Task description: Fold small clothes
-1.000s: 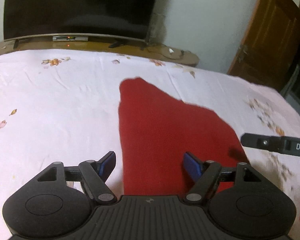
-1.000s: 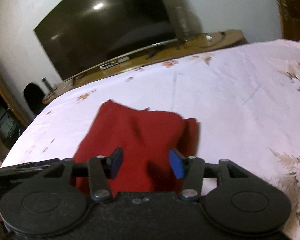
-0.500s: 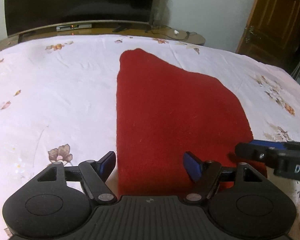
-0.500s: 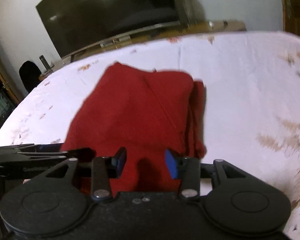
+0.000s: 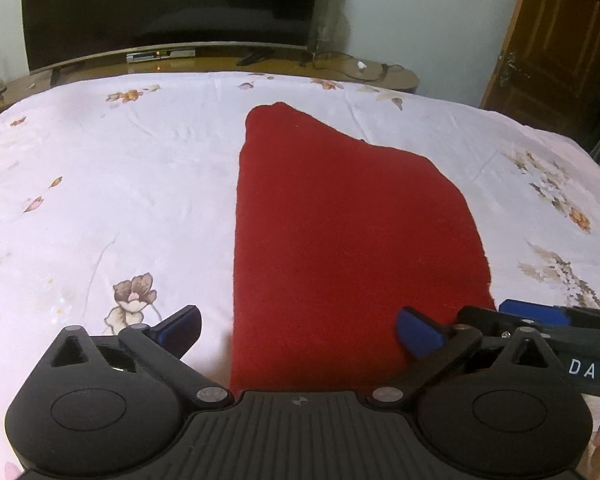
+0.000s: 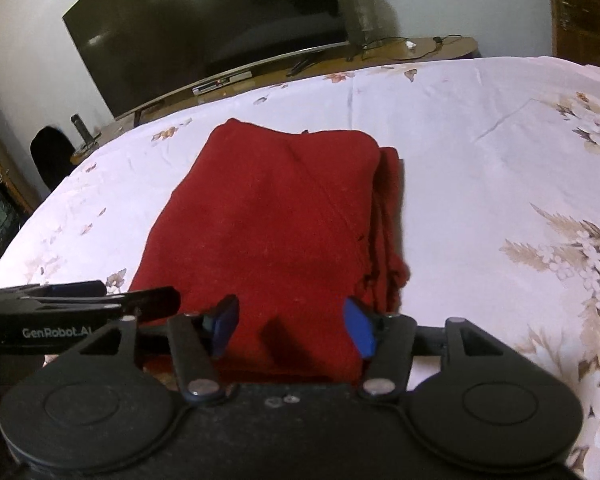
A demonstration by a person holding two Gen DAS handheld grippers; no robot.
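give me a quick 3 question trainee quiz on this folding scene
1. True or false: the red garment lies folded on the floral bedsheet.
2. Which gripper stands wider open? A) left gripper B) right gripper
3. Fill in: behind the bed, a large dark ____ stands on the wooden stand.

Key:
1. True; stacked layers show along its edge in the right wrist view.
2. A; both have just been opening and neither grips the cloth.
3. television

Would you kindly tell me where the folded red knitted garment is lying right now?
The folded red knitted garment lies flat on the floral white bedsheet, mid-frame in both wrist views, just ahead of both grippers, with the dark television beyond the bed.
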